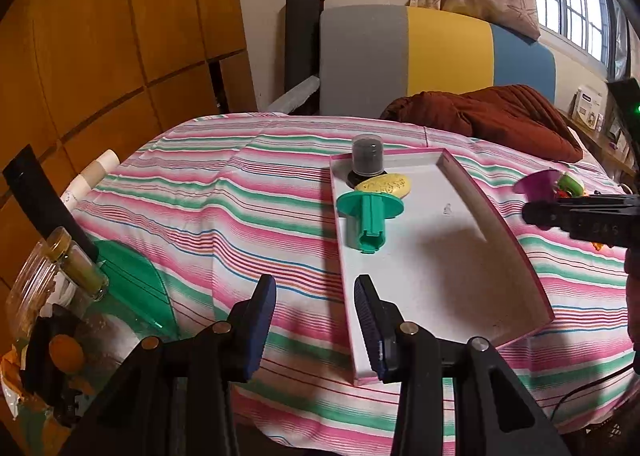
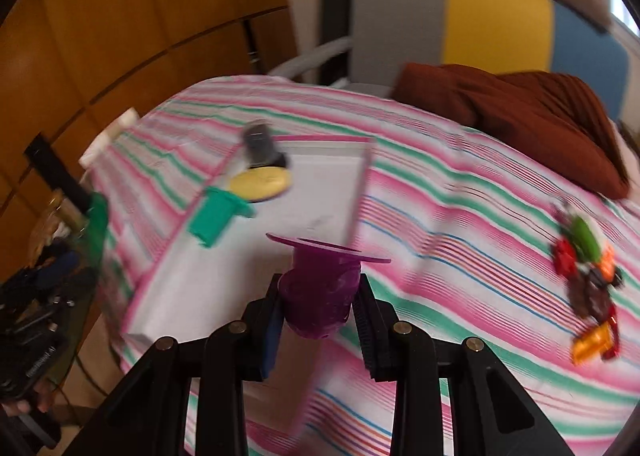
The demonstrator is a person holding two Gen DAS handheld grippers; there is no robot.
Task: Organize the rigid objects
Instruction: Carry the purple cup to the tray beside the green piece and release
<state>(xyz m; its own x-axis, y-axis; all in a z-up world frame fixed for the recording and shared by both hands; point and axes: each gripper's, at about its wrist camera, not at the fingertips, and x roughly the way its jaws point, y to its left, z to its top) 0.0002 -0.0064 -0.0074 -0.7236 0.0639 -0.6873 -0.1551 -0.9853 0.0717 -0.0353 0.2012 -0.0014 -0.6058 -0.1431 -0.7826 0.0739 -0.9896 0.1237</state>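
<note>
Between the fingers of the right gripper point(image 2: 318, 310) sits the purple plastic piece with a round flange and a ribbed barrel point(image 2: 320, 292). The fingers are closed on the barrel, one pad on each side, and the flange stands above them, clear of the pads. The piece is carried in the air, just in front of the near right edge of the shallow white tray with a pink rim point(image 1: 516, 244), which lies on the striped bed cover point(image 1: 240, 195).

The piece looks like hard, thin moulded plastic: light, stiff, and rather smooth, so I judge it can slip or turn in the pads if the grip is loose. The ribbed barrel is the better place to hold it, because the thin flange may bend or crack and gives the pads only an edge.

Inside the tray, at its far end, there are already a green plastic piece of the same shape point(image 1: 370, 215), a yellow oval bar point(image 1: 384, 184) and a small dark jar with a clear cap point(image 1: 367, 155), close together. The middle and near part of the tray is free.

The left gripper point(image 1: 316, 320) hovers over the near left corner of the tray, its fingers partly apart and holding nothing. To the right of the tray, well apart, a small heap of coloured plastic bits point(image 2: 586, 280) lies on the bed.
</note>
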